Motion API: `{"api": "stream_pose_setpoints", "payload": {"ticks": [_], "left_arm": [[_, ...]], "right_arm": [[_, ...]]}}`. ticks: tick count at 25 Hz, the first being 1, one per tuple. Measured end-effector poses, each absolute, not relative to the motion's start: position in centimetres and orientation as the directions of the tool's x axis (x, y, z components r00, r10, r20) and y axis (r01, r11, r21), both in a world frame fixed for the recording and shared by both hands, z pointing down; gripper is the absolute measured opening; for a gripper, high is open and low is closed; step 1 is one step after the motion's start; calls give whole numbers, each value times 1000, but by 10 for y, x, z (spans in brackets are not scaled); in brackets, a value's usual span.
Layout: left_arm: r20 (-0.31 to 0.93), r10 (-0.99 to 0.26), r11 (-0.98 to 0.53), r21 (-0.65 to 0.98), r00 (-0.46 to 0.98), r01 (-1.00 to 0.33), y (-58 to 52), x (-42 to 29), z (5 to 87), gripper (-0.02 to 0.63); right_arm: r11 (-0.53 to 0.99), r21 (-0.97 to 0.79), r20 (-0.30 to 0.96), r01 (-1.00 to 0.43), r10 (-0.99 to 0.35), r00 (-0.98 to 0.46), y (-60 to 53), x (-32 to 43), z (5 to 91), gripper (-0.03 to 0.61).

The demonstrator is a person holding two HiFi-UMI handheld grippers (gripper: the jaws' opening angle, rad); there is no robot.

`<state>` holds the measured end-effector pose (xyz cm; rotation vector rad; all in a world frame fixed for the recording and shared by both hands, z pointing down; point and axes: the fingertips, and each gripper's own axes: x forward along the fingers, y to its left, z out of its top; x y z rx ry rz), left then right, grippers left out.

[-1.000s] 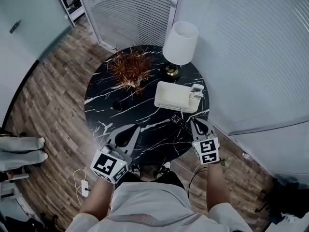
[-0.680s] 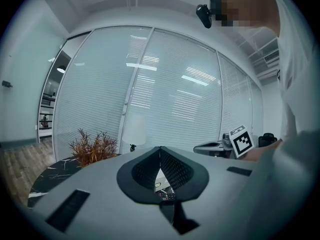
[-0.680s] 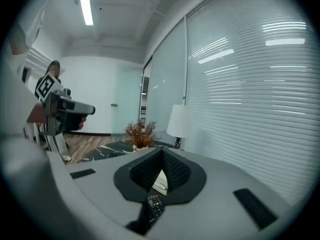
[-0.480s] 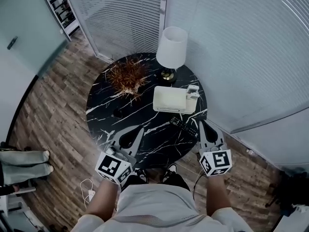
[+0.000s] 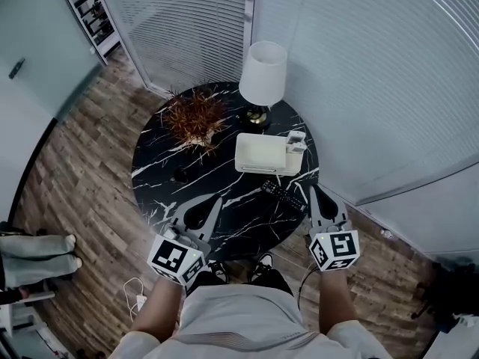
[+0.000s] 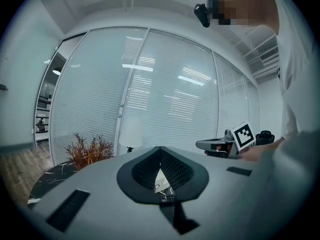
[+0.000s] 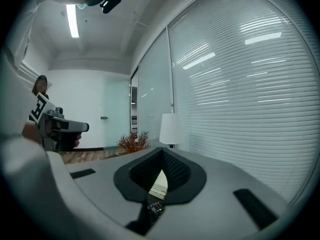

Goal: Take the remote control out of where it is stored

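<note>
The black remote control [image 5: 283, 193] lies flat on the round black marble table [image 5: 165, 163], just in front of a white tray [image 5: 241, 154]. My right gripper [image 5: 313, 191] hovers above the remote's right end, shut and empty. In the right gripper view its jaws [image 7: 162, 153] meet at the tips, and the remote [image 7: 155, 209] shows below through the gap. My left gripper [image 5: 215, 199] is shut too, empty, over the table's near edge to the left of the remote. Its own view shows closed tips [image 6: 160, 149] with the remote [image 6: 167, 199] beyond them.
A white-shaded lamp [image 5: 262, 69] and a dried reddish plant [image 5: 196, 117] stand at the table's far side. A small white holder [image 5: 296, 142] sits at the tray's right end. A small dark object [image 5: 182, 174] lies left of centre. Blind-covered glass walls stand behind the table.
The right gripper has lifted up off the table by the remote and drawn back slightly; the remote stayed lying on the table. The left gripper has hardly moved.
</note>
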<state>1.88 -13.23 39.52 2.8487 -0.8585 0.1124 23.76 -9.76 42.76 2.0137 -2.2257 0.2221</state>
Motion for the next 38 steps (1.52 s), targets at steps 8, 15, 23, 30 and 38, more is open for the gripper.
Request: {"api": "stream_pose_setpoints", "payload": {"ticks": [8, 15, 23, 30, 38], "left_arm": [[135, -540, -820, 137, 831, -556, -131, 19, 400, 9], [163, -558, -803, 143, 814, -579, -137, 13, 410, 9], [208, -592, -769, 144, 779, -623, -144, 3, 420, 9], [249, -617, -740, 141, 747, -658, -148, -5, 430, 9], [267, -618, -732, 147, 739, -665, -151, -6, 436, 9]], "right_arm": [[-9, -47, 291, -999, -957, -6, -125, 266, 457, 18], [-132, -62, 380, -989, -920, 98, -188, 294, 509, 188], [-254, -105, 470, -962, -865, 177, -238, 319, 576, 236], [-297, -85, 523, -951, -826, 211, -255, 324, 620, 250], [-356, -153, 516, -922, -824, 233, -265, 332, 633, 249]]}}
